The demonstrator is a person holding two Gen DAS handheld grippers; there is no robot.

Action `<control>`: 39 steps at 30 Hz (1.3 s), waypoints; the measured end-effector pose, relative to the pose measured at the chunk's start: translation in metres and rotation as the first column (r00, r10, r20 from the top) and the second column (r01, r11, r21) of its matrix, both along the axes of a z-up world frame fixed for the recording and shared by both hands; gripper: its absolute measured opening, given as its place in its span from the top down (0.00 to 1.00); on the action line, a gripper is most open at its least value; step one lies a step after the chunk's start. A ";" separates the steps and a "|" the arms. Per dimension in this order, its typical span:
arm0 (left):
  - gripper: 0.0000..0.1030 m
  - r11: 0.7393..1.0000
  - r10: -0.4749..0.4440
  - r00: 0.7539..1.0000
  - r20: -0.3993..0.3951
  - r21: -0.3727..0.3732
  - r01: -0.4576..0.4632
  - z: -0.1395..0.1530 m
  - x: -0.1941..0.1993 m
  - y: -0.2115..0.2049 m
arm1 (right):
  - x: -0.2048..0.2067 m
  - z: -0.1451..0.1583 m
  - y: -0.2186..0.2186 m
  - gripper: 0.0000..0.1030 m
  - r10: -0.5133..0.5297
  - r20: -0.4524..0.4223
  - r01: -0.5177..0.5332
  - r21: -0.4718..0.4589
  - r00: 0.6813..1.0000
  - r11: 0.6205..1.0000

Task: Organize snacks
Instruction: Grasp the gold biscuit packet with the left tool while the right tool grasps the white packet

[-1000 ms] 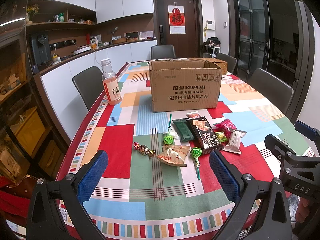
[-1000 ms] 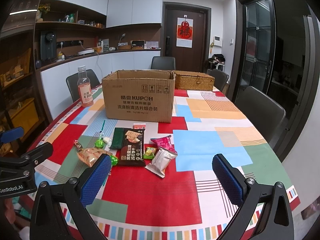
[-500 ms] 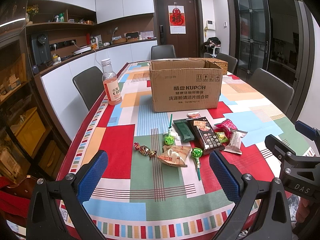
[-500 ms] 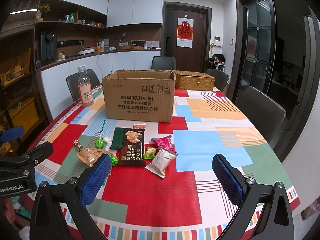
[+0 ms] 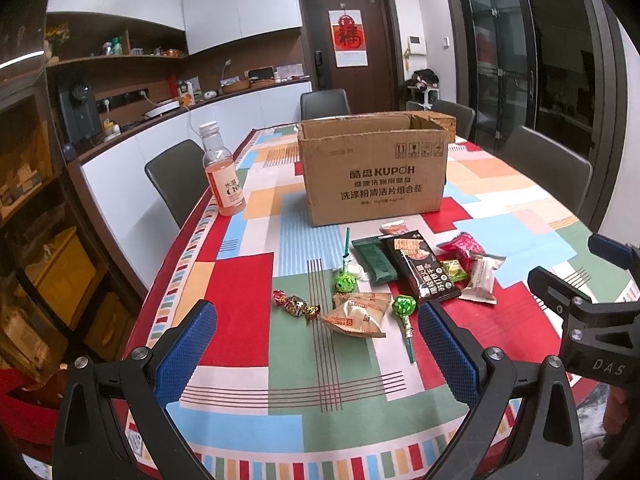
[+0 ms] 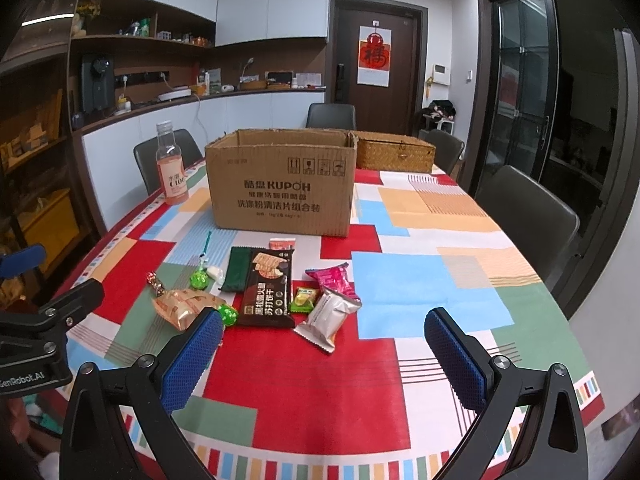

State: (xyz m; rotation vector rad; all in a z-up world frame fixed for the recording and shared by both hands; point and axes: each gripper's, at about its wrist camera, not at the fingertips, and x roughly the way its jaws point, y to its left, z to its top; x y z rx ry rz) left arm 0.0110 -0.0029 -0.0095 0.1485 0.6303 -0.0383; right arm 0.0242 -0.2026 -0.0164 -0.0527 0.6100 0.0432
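Several snacks lie in a cluster on the colourful tablecloth before an open cardboard box: a black biscuit pack, a dark green pack, a tan packet, a white packet, a pink packet, green lollipops and wrapped candies. My left gripper is open and empty, held near the table's front edge short of the tan packet. My right gripper is open and empty, short of the white packet.
A pink drink bottle stands left of the box. A wicker basket sits behind the box on the right. Dark chairs ring the table. The table edge runs close under both grippers.
Both grippers have stayed nearly still and open; the snacks have not moved.
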 end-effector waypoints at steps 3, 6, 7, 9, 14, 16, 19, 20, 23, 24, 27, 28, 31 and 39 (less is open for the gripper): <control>0.05 1.000 -0.019 1.000 -0.021 0.002 0.019 -0.007 0.009 -0.002 | 0.010 -0.005 -0.001 0.01 0.012 -0.024 -0.012 0.013 1.000 1.000; 0.10 0.999 -0.037 0.998 -0.049 0.005 0.037 -0.015 0.020 -0.004 | 0.021 -0.011 -0.001 0.01 0.025 -0.055 -0.024 0.027 0.998 0.999; 0.12 0.999 -0.042 0.997 -0.057 0.006 0.042 -0.017 0.023 -0.004 | 0.025 -0.014 -0.002 0.01 0.029 -0.067 -0.027 0.032 0.997 0.999; 0.14 0.999 -0.053 0.996 -0.076 0.008 0.054 -0.023 0.032 -0.006 | 0.033 -0.020 -0.002 0.01 0.033 -0.088 -0.030 0.039 0.996 0.999; 0.18 0.997 -0.074 0.988 -0.132 0.024 0.078 -0.039 0.053 -0.013 | 0.055 -0.036 -0.004 0.07 0.043 -0.157 -0.035 0.056 0.987 0.998; 0.18 0.996 -0.081 0.984 -0.157 0.025 0.086 -0.046 0.061 -0.016 | 0.063 -0.043 -0.006 0.12 0.050 -0.187 -0.038 0.066 0.981 0.997; 0.22 0.995 -0.086 0.976 -0.199 0.026 0.093 -0.056 0.073 -0.019 | 0.074 -0.054 -0.008 0.16 0.061 -0.228 -0.043 0.081 0.972 0.996; 0.23 0.995 -0.089 0.973 -0.211 0.024 0.096 -0.059 0.075 -0.019 | 0.077 -0.057 -0.009 0.17 0.064 -0.242 -0.044 0.086 0.968 0.995; 0.26 0.994 -0.097 0.964 -0.247 0.026 0.106 -0.068 0.085 -0.022 | 0.087 -0.066 -0.010 0.21 0.072 -0.273 -0.046 0.100 0.959 0.994; 0.26 0.994 -0.098 0.962 -0.255 0.027 0.109 -0.071 0.087 -0.023 | 0.090 -0.068 -0.010 0.23 0.074 -0.282 -0.046 0.105 0.956 0.993; 0.28 0.993 -0.104 0.954 -0.283 0.031 0.117 -0.078 0.096 -0.026 | 0.100 -0.075 -0.013 0.29 0.082 -0.311 -0.045 0.122 0.947 0.991; 0.30 0.993 -0.104 0.951 -0.292 0.032 0.118 -0.081 0.099 -0.026 | 0.103 -0.077 -0.014 0.31 0.082 -0.319 -0.044 0.127 0.944 0.991; 0.36 0.992 -0.108 0.938 -0.330 0.026 0.123 -0.088 0.107 -0.028 | 0.110 -0.082 -0.015 0.37 0.084 -0.339 -0.040 0.137 0.937 0.990; 0.36 0.991 -0.121 0.919 -0.375 0.003 0.132 -0.099 0.119 -0.031 | 0.119 -0.093 -0.016 0.49 0.091 -0.378 -0.038 0.145 0.921 0.989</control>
